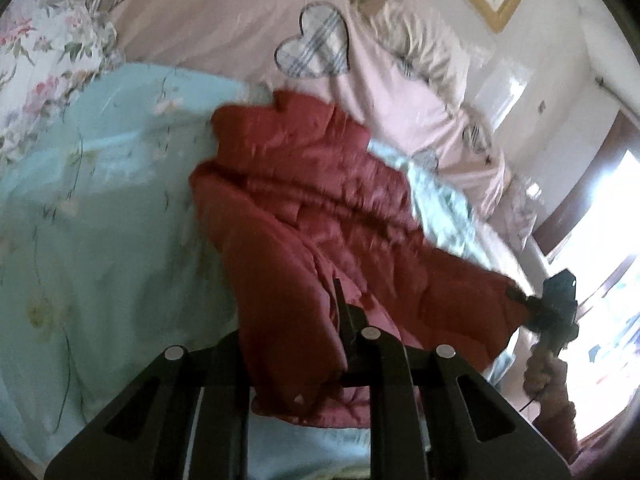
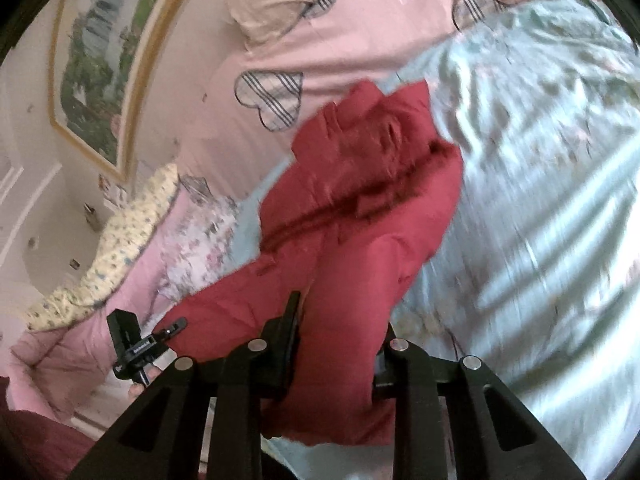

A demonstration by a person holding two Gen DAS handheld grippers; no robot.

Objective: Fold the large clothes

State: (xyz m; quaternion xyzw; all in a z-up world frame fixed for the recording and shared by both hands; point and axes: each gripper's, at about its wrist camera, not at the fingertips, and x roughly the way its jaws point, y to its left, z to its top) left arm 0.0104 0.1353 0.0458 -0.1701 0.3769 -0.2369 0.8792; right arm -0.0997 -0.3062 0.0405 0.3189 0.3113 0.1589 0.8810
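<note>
A red quilted jacket (image 1: 320,200) hangs stretched above the pale blue floral bedspread (image 1: 100,200). My left gripper (image 1: 296,344) is shut on one corner of its near edge. My right gripper shows at the right of the left wrist view (image 1: 520,296), shut on the jacket's other corner. In the right wrist view the jacket (image 2: 360,220) runs from my right gripper (image 2: 336,344) away over the bedspread (image 2: 540,200). The left gripper (image 2: 176,326) shows there at the lower left, pinching the jacket's edge. Both views are blurred.
A pink duvet with plaid hearts (image 1: 312,44) and pillows (image 2: 288,4) lie at the head of the bed. A gold-framed picture (image 2: 100,80) hangs on the wall. A bright window or doorway (image 1: 600,240) is at the right.
</note>
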